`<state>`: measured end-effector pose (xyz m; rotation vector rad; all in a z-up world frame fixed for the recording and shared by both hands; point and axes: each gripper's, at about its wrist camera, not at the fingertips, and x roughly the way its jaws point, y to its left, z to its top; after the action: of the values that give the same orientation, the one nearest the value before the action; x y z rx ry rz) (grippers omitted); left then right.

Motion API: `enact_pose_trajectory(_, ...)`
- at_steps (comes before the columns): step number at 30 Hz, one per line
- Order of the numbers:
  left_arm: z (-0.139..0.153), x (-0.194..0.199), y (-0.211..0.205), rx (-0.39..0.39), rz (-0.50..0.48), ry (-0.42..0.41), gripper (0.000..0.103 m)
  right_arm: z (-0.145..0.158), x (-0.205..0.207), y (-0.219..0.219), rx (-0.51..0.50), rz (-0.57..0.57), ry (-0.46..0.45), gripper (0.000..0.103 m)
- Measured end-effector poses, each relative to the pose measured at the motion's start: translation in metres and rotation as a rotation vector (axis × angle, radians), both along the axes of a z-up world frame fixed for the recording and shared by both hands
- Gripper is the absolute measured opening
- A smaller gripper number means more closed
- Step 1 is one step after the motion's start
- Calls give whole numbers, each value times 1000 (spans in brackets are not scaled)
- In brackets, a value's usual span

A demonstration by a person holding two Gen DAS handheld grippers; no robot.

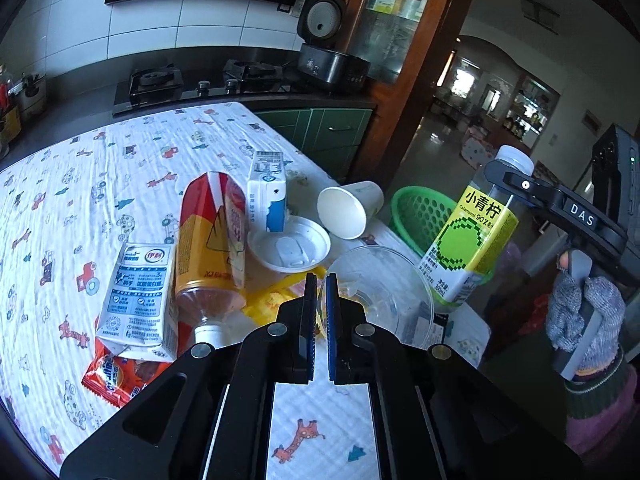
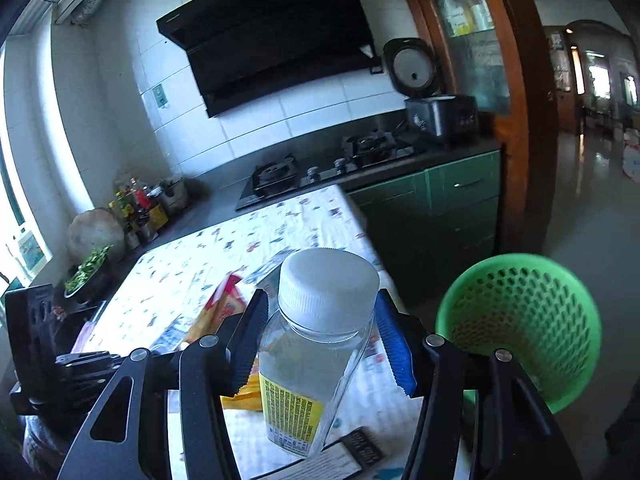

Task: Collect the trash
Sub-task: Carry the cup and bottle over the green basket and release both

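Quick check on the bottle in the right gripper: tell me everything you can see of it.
The bottle is clear plastic, looks empty, with a white ribbed screw cap, on, and a yellow-green label bearing a pixelated lime and dark print. The right gripper clamps it just under the cap, lifted off the table, tilted, beside the green basket.

Bottle [image 2: 316,344]: clear, white cap, yellow-green label, held upright above table edge
Basket [image 2: 528,320]: green, perforated, just beside bottle
Table litter: 2 milk cartons [image 1: 138,300] [image 1: 267,192], tipped paper cup [image 1: 348,208], white lid [image 1: 289,245]
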<state>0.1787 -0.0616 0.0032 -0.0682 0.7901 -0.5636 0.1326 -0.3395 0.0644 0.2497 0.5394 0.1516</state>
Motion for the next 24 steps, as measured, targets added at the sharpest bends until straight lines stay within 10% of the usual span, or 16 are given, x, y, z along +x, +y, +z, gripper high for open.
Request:
enact_pose_trajectory(9, 12, 19, -49, -29, -83, 13, 3, -6, 17, -77, -111, -168, 37, 53)
enact_pose_trajectory(24, 24, 56, -152, -10, -196, 21, 3, -100, 58, -184, -122, -310, 176, 54)
